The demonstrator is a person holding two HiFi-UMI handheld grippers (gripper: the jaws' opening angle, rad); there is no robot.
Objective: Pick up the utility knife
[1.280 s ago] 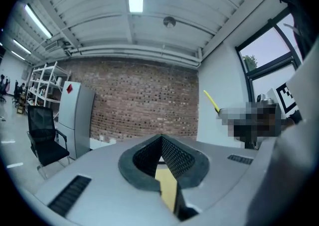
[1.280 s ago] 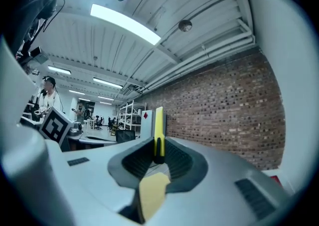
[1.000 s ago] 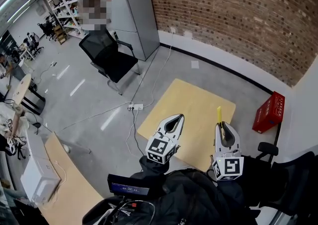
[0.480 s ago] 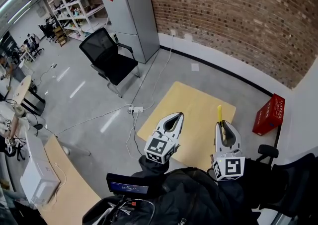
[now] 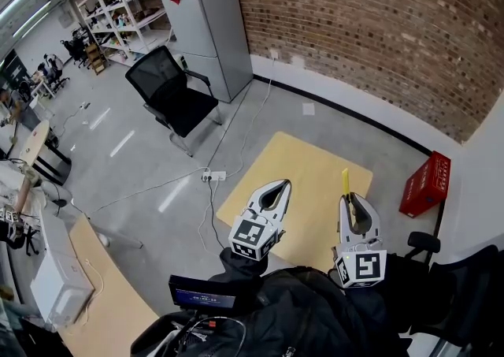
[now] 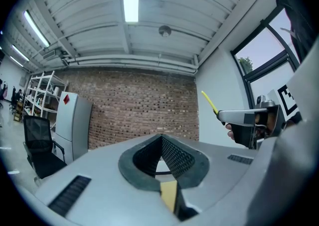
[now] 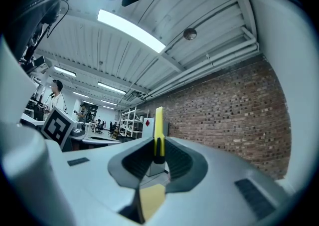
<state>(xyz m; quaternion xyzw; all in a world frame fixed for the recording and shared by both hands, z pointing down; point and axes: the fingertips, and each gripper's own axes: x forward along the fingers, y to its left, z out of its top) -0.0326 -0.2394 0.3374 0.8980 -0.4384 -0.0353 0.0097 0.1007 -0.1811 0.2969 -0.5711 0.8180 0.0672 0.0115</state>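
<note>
Your right gripper [image 5: 350, 199] clamps the utility knife [image 7: 158, 135] in its fingers above the desk [image 5: 299, 178]; left gripper [image 5: 275, 188] closed, empty. Pickup looks done: hold steady.

1. The utility knife [image 7: 158, 130] — smooth yellow plastic, slightly glossy.
2. The right hand-held gripper [image 7: 159, 156] — matt grey plastic; dark ribbed pads [image 7: 180, 162].
3. The table [image 5: 299, 166]: pale, smooth wood.
4. The wall [image 5: 378, 24]: rough brick.
5. The floor [image 5: 157, 166]: glossy grey.

Left gripper [image 5: 282, 185] closed, right gripper [image 5: 349, 198] clamped
</note>
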